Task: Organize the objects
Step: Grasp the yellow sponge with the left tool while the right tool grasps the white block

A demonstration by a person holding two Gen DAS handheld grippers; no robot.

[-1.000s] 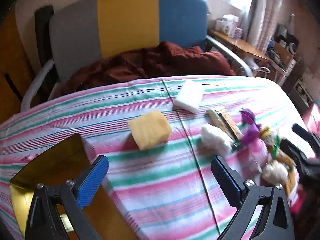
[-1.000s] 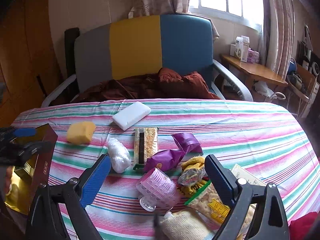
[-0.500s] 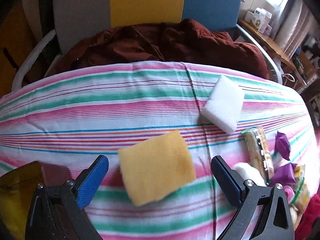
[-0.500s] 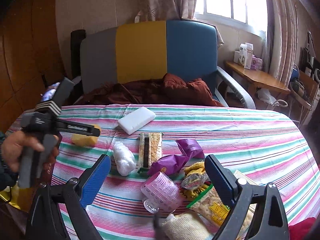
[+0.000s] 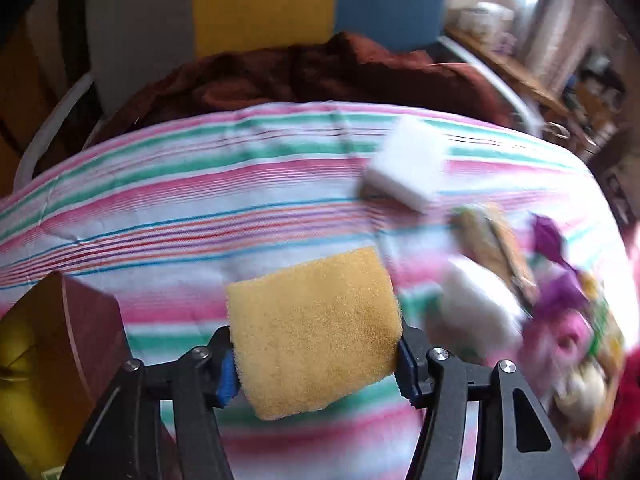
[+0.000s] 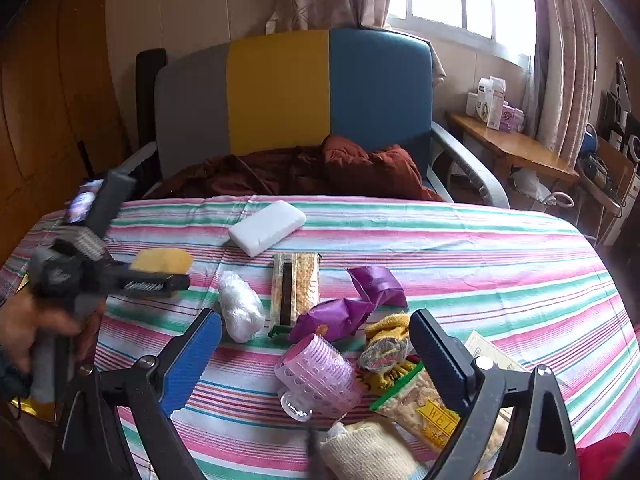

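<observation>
Left gripper (image 5: 316, 364), jaws just closed, pinches the yellow sponge (image 5: 316, 332) at 9 and 3 o'clock on the striped tablecloth (image 5: 180, 200), presumably for transfer to the box (image 5: 60, 340) at 9 o'clock; right gripper (image 6: 316, 344) hovers open, empty.

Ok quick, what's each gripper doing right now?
Left gripper: jaws just closed on the yellow sponge, pads pressing its sides.
Right gripper: open, holding nothing.
</observation>
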